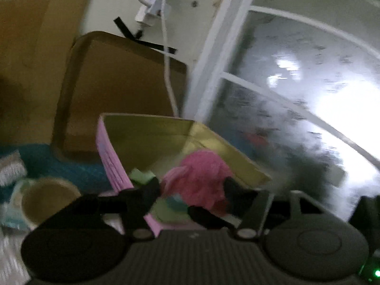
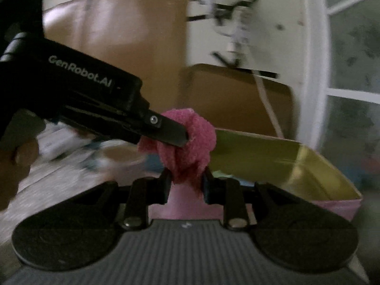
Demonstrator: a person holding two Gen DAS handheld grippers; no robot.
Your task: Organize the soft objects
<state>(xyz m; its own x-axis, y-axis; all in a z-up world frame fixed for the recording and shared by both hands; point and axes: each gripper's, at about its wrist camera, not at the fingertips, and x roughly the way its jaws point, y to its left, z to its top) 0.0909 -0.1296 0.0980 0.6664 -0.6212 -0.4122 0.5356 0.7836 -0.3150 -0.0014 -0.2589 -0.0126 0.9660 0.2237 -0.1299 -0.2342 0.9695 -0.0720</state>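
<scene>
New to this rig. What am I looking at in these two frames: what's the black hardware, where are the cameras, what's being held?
No robot arm here: a person carries a two-finger gripper in each hand, and a fisheye camera on each looks forward along its fingers. The ribbed grey body at the bottom of each picture is that gripper itself.

Left wrist view: the left gripper has its fingers around a pink fluffy cloth, above an open box with pink sides and a gold lining. Green pieces lie in the box; a round cup stands to the left. The frame is blurred.

Right wrist view: the right gripper pinches the cloth's lower end, while the left gripper enters from the left, gripping higher up. Both appear closed on the cloth.
</scene>
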